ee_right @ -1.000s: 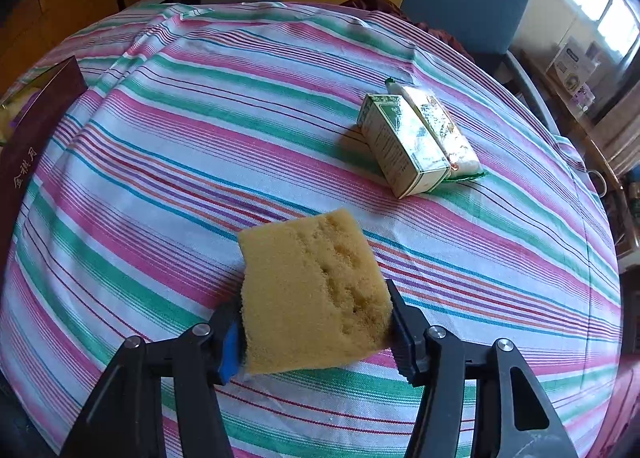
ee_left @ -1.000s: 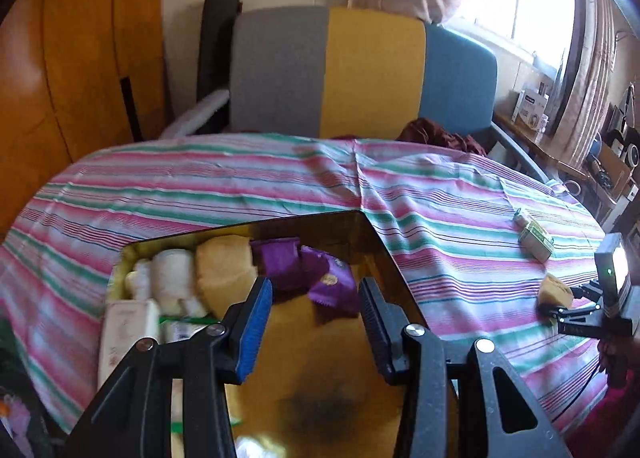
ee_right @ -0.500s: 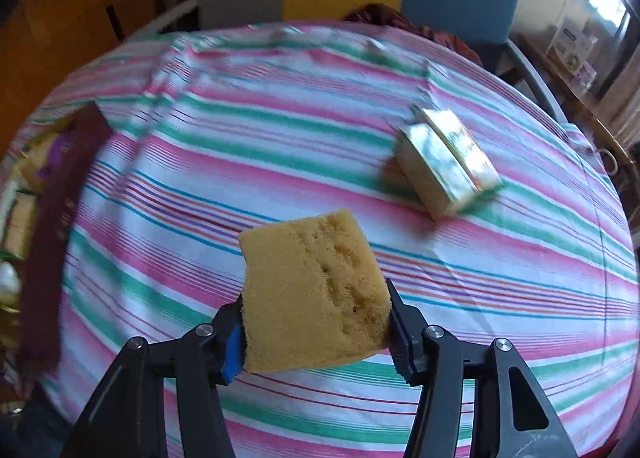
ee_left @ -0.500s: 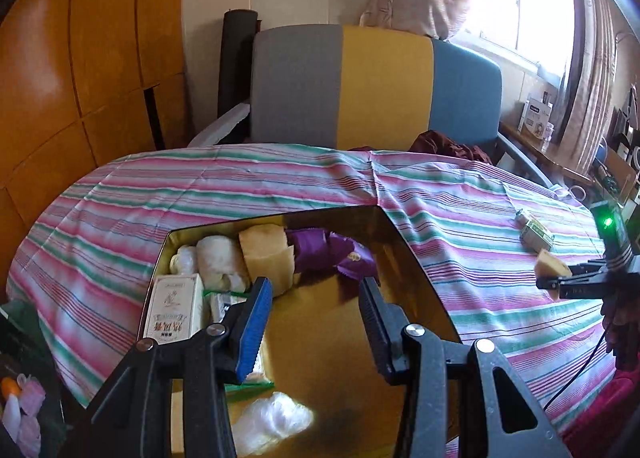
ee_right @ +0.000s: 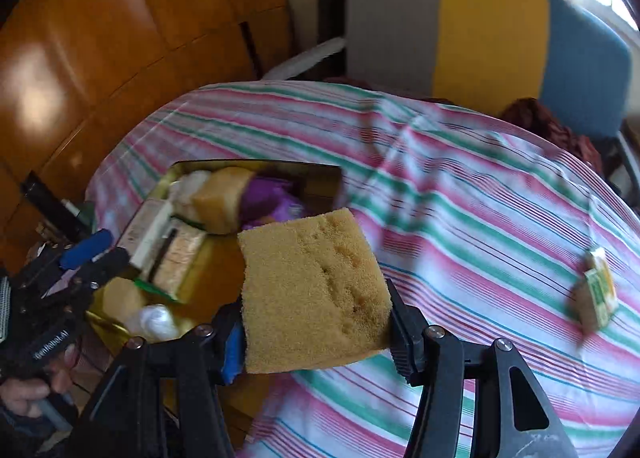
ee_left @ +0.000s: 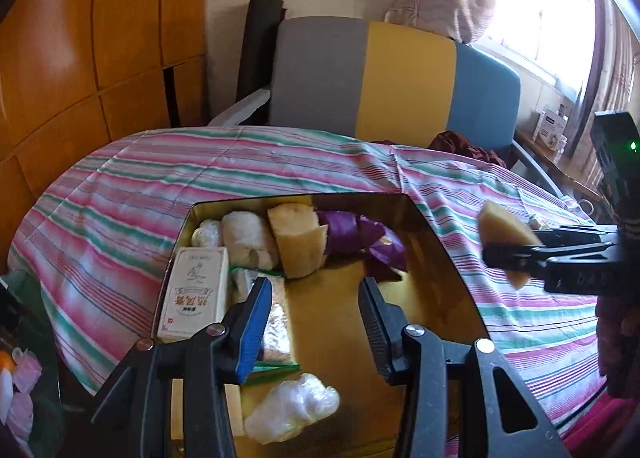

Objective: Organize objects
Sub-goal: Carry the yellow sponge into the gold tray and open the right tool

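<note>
My right gripper (ee_right: pixel 314 322) is shut on a yellow sponge (ee_right: pixel 314 294) and holds it in the air just right of a gold tin (ee_right: pixel 212 270); the sponge also shows in the left wrist view (ee_left: pixel 504 234). My left gripper (ee_left: pixel 316 310) is open and empty over the tin's near part (ee_left: pixel 452 270). The tin holds a second yellow sponge (ee_left: pixel 298 236), purple packets (ee_left: pixel 360 234), a white carton (ee_left: pixel 196 294), white rolls (ee_left: pixel 246 236) and a clear plastic bag (ee_left: pixel 292 412).
A green and yellow box (ee_right: pixel 600 290) lies on the striped tablecloth (ee_right: pixel 460 218) at the far right. A grey, yellow and blue chair (ee_left: pixel 380 78) stands behind the table. Wooden panels (ee_left: pixel 80 58) are on the left.
My right gripper has carried the sponge up off the cloth and leftward to the tin. My left gripper has pulled back, so more of the tin shows.
</note>
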### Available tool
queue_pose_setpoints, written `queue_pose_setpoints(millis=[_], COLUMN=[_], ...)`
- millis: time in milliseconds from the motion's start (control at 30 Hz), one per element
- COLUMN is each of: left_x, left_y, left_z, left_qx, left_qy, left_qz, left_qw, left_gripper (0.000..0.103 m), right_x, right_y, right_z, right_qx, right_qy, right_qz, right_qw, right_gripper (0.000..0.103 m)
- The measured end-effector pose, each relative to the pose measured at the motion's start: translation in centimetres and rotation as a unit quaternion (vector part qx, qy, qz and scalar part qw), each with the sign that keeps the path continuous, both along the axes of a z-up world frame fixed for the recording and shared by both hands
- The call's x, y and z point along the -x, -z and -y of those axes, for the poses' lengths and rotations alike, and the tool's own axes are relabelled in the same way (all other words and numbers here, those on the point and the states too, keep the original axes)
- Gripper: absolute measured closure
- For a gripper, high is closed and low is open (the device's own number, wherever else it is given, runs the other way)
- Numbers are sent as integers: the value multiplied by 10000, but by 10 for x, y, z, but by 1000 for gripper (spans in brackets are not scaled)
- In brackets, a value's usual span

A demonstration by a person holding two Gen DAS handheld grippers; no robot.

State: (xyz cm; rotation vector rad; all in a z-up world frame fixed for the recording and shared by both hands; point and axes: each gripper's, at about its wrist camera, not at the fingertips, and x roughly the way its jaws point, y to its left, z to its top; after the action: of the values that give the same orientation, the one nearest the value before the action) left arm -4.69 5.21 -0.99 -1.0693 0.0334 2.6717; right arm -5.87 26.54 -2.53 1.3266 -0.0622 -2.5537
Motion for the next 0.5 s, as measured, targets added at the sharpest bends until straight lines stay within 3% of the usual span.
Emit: queue_pose_setpoints(millis=[233, 500], left_x=[-2, 1], left_y=[5, 12], left_z=[17, 34], left_qx=[-45, -122], left_qy=[-192, -415], left_qz=[76, 197], left_qw=[9998, 9989], left_gripper=[58, 58], right_x=[22, 65], right_y=[9, 54], right_z=[53, 91], right_qx=[-1, 143], right_qy=[-435, -159], right_qz=[255, 861], right_qw=[9987, 9961], right_gripper=[43, 41])
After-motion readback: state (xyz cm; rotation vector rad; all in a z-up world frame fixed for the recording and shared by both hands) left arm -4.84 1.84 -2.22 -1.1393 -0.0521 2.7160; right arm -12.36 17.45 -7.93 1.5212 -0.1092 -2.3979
